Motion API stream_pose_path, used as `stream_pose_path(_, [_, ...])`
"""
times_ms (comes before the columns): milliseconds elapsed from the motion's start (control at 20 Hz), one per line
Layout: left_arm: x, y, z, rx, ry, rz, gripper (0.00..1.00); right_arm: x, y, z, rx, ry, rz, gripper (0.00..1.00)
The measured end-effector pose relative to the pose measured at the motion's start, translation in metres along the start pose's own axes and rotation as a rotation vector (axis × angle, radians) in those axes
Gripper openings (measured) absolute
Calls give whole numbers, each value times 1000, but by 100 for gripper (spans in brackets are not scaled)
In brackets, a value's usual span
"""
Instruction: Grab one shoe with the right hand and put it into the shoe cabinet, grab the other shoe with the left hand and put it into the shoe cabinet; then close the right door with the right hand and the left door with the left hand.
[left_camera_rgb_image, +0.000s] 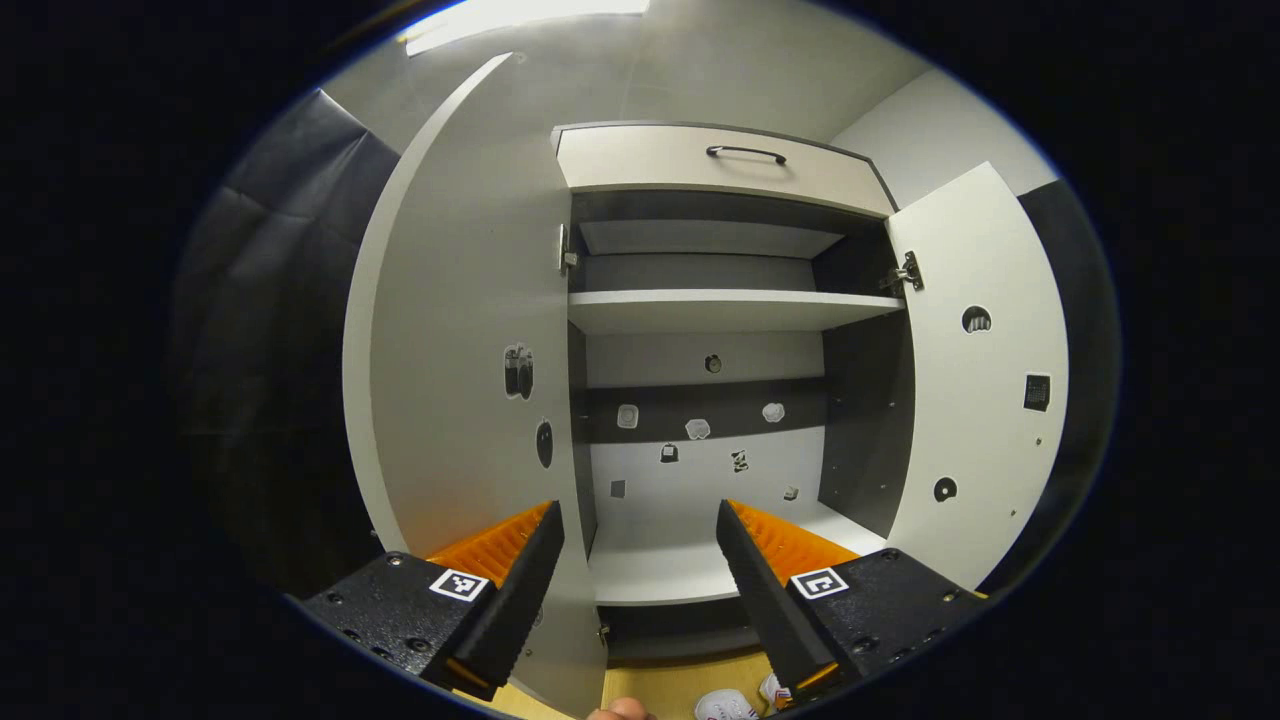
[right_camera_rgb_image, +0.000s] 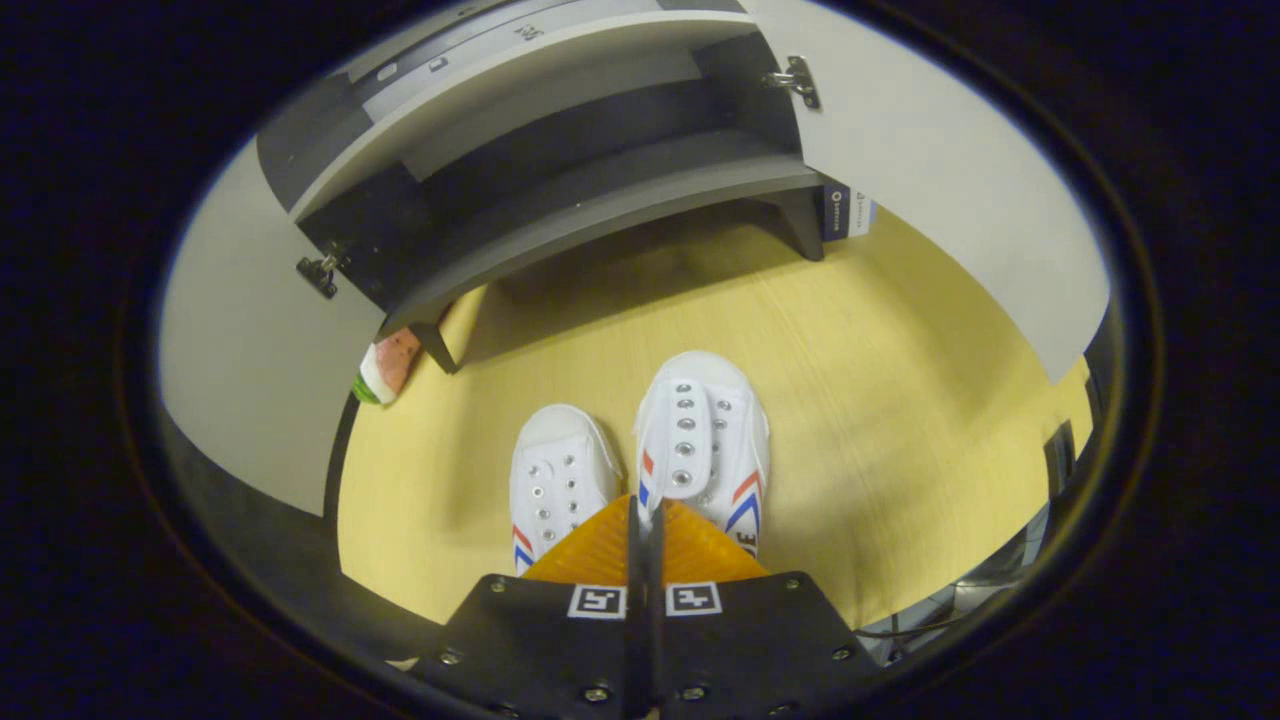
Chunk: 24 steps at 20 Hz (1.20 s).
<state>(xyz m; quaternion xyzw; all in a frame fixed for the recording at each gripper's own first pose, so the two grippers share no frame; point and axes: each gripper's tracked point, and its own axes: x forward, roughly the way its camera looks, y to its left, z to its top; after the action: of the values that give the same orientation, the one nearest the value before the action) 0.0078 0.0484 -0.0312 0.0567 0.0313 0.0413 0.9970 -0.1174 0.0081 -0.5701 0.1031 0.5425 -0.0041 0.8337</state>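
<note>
- The right gripper points down at the yellow wooden floor, its fingers pressed together with no gap.
- Two white canvas shoes lie side by side just beyond the fingertips, toes toward the shoe cabinet.
- The right shoe sits further forward than the left shoe.
- The fingers seem to pinch the right shoe's inner edge; contact is unclear.
- Both cabinet doors, left door and right door, stand open.
- A watermelon-patterned object lies by a cabinet leg.

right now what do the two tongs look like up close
The left tongs have two wedge-shaped fingers with ribbed inner faces on black bodies dotted with screws; each body carries a small square black-and-white marker. The right tongs are built alike: black screwed plates, ribbed faces, and a pair of the same square markers side by side. No cables or sleeves are visible.
</note>
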Motion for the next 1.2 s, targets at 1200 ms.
stream_pose_path(1200, [0,0,-3,38,3,5,94,50,-3,-20,-43,-10,-1,9])
